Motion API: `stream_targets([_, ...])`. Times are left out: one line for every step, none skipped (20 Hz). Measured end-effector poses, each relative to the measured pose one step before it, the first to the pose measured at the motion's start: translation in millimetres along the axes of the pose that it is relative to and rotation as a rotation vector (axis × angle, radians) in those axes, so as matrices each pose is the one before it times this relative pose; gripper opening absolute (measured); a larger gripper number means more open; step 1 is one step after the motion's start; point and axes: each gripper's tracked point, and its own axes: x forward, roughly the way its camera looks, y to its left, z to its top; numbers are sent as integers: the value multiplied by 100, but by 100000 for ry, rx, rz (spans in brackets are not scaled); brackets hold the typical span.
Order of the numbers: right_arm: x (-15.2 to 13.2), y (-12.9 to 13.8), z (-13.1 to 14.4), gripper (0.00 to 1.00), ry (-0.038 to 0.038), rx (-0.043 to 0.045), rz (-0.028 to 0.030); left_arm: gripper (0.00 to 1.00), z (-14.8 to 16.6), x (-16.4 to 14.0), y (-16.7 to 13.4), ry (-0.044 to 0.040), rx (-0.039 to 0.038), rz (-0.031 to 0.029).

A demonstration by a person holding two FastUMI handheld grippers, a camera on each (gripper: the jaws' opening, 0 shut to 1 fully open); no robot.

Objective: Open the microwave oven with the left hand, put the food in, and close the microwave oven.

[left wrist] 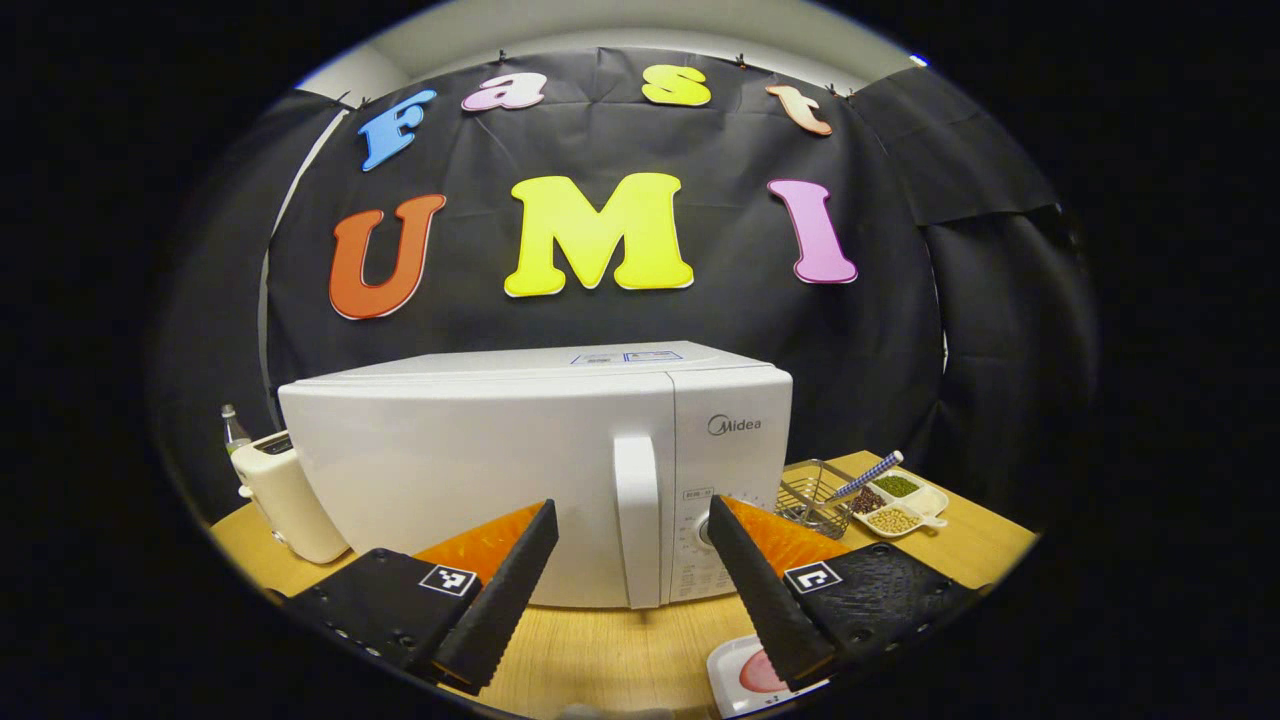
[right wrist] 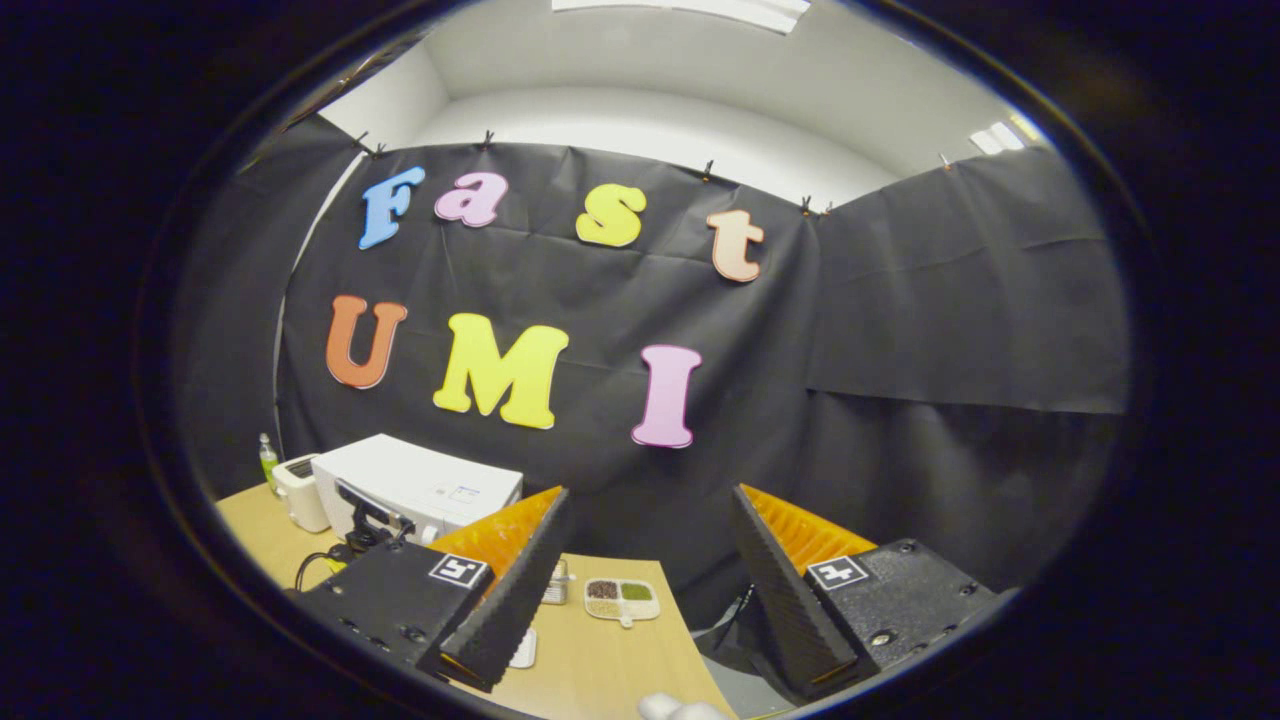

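Left gripper view faces the microwave oven (left wrist: 535,470), standing shut on the wooden table (left wrist: 620,650); its vertical door handle (left wrist: 637,520) lies between the spread fingers of the left gripper (left wrist: 630,590), not yet touched. Best to advance straight, clamp mid-handle, then pull along the door's swing. The food plate (left wrist: 745,675) sits just below. The right gripper (right wrist: 640,590) hangs open, well apart.
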Motion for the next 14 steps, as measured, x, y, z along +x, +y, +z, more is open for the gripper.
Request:
stream_targets([-27, 112, -254, 96, 571, -536, -91, 96, -255, 624, -185, -19, 32, -731])
stream_targets([17, 69, 26, 96, 153, -283, -556, 95, -105, 472, -110, 355, 627, -621])
stream_targets([63, 85, -166, 96, 529, -383, -132, 94, 61, 323, 441, -291, 1550, 1721])
stream_targets([-102, 187, -169, 96, 779, -519, 154, 89, 39, 255, 303, -455, 1311, 903])
stream_targets([46, 198, -89, 100, 422, -505, 115, 73, -97, 385, 277, 40, 668, 530])
stream_targets([-64, 69, 52, 100, 174, -639, -38, 78, -313, 27, 359, 1025, -746, 1465])
stream_targets([21, -90, -37, 100, -11, -484, -425, 75, 68, -61, 37, -559, -531, 412])
stream_targets([-45, 6, 194, 100, -478, 9, -8, 62, -15, 65, 20, 805, 717, 388])
stream_targets([23, 80, -55, 96, 56, -177, -6, 57, -71, -74, -280, 595, -1104, -1661])
stream_targets([-60, 124, -23, 96, 168, -58, 217, 52, -377, 102, -684, 1616, -1954, -4254])
stream_targets([-31, 162, 88, 96, -200, 165, 170, 27, -737, 276, -110, 2399, -1889, -850])
stream_targets([11, 70, 47, 100, -64, 185, 181, 30, 2, 5, 47, 551, -1354, 412])
stream_targets([0, 194, -69, 96, 310, -46, 456, 26, 338, -379, 56, -35, -1397, 360])
stream_targets([-33, 94, 66, 96, -58, -170, 298, 21, -323, -157, 110, 1960, -1742, 1021])
